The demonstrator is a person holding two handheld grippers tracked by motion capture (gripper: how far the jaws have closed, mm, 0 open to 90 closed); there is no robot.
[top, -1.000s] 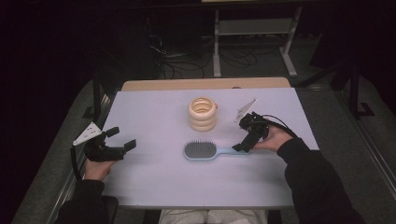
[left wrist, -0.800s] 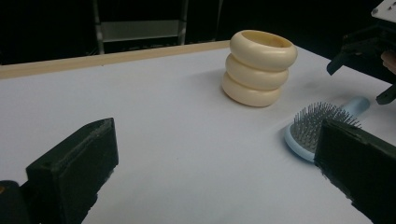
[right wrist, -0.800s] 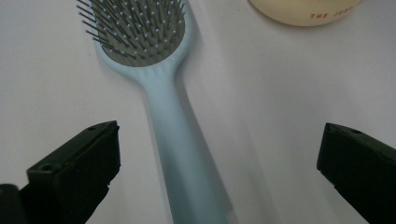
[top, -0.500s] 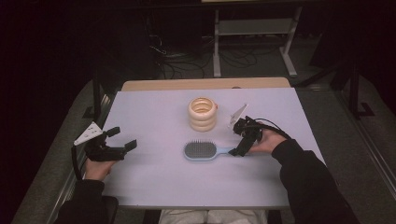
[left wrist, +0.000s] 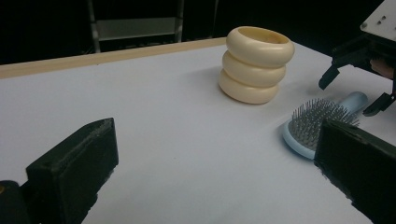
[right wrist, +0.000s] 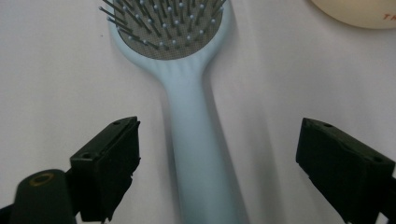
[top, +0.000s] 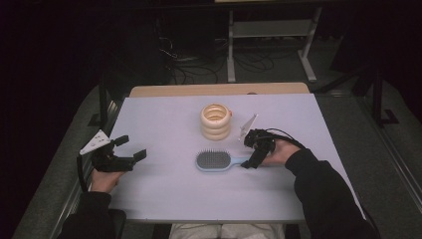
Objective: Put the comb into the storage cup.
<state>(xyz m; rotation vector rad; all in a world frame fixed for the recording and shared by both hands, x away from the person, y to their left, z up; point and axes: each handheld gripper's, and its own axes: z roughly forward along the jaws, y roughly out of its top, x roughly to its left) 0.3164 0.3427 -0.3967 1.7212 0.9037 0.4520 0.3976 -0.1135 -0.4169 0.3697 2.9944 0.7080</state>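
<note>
Hairbrush handle lies between jaws of my right tool, spread apart. Step looks like grasp; next: lower, clamp handle. Left tool apart, idle on counter.

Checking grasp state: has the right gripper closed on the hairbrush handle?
No. The right gripper is open, its jaws on either side of the hairbrush handle with gaps.

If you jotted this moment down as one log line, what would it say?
right gripper: open, astride hairbrush handle, not closed | left gripper: open, idle | ringed cup: upright behind brush
</note>
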